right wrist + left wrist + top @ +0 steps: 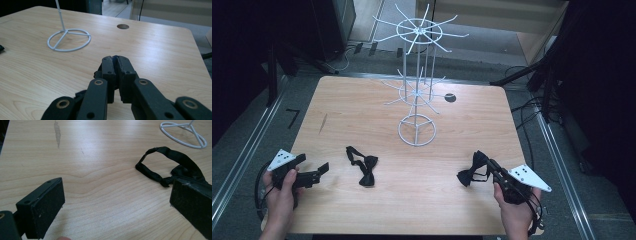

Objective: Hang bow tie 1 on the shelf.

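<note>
- Bow tie (473, 171), black, sits at the near right of the counter (362, 105), gripped at its right end by the right tongs (488, 167); it looks lifted a little off the wood, though contact with the surface cannot be told.
- Right tongs, held in the person's right hand (514, 210), have their jaws clenched together in the right gripper view (115, 60), with a sliver of dark cloth showing between the tips.
- Left tongs (314, 172) rest at the near left edge in the left hand (279, 197), jaws released and spread wide, grasping nothing; they point right toward a second tie.
- Second bow tie (363, 165) lies flat on the counter, left of centre, just beside the open left tongs; its strap loop (160, 162) curls toward the far side, and the bow is partly hidden behind the right-hand jaw in the left gripper view.
- White wire rack (417, 75) stands upright beyond both ties near the middle, its ring base (68, 40) on the wood and two tiers of radiating hooks above.
- Round hole (450, 97) in the counter lies to the right of the rack, toward the far edge.
</note>
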Tool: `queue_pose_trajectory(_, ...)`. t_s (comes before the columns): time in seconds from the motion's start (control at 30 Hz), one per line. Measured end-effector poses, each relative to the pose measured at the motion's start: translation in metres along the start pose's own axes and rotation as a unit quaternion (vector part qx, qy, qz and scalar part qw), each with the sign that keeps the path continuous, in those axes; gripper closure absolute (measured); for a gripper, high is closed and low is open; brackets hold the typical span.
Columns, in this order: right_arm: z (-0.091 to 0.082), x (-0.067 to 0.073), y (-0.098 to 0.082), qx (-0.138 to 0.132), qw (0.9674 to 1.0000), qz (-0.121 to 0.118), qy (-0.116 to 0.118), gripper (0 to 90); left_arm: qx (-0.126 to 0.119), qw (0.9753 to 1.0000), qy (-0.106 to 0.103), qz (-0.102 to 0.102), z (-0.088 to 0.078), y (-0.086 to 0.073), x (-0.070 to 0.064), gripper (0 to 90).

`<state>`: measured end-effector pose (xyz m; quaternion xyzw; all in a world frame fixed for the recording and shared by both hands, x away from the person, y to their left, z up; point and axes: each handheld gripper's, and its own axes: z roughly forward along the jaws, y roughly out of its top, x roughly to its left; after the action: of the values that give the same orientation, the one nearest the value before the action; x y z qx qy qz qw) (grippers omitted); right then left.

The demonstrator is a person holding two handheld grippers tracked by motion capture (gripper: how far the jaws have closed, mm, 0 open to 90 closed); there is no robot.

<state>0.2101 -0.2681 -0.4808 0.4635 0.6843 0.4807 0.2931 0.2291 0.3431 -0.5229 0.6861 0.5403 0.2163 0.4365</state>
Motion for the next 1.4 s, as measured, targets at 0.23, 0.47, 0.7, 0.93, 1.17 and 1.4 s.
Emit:
queue_pose_trajectory(0.23, 0.003, 0.013, 0.017, -0.016, 0.9997, -0.019, 0.009, 86.7, -0.003, 1.0, -0.001, -0.001, 0.0, 0.0, 0.0, 0.2)
queue_pose_trajectory(0.47, 0.01, 0.026, 0.029, -0.025, 0.999, -0.027, 0.025, 86.7, -0.005, 1.0, 0.0, -0.002, 0.0, 0.0, 0.0, 0.2)
queue_pose_trajectory(0.7, 0.017, 0.039, 0.039, -0.031, 0.998, -0.034, 0.043, 86.7, -0.004, 1.0, -0.001, -0.002, -0.001, 0.0, 0.001, 0.1)
queue_pose_trajectory(0.93, 0.023, 0.048, 0.047, -0.033, 0.9969, -0.039, 0.06, 86.7, -0.003, 1.0, -0.001, -0.003, -0.001, 0.0, 0.001, 0.2)
queue_pose_trajectory(1.17, 0.028, 0.057, 0.055, -0.038, 0.9959, -0.042, 0.071, 86.6, -0.004, 1.0, -0.001, -0.004, -0.001, 0.0, 0.001, 0.2)
queue_pose_trajectory(1.4, 0.033, 0.065, 0.061, -0.04, 0.9948, -0.046, 0.081, 86.7, -0.005, 1.0, -0.001, -0.006, -0.001, 0.0, 0.001, 0.1)
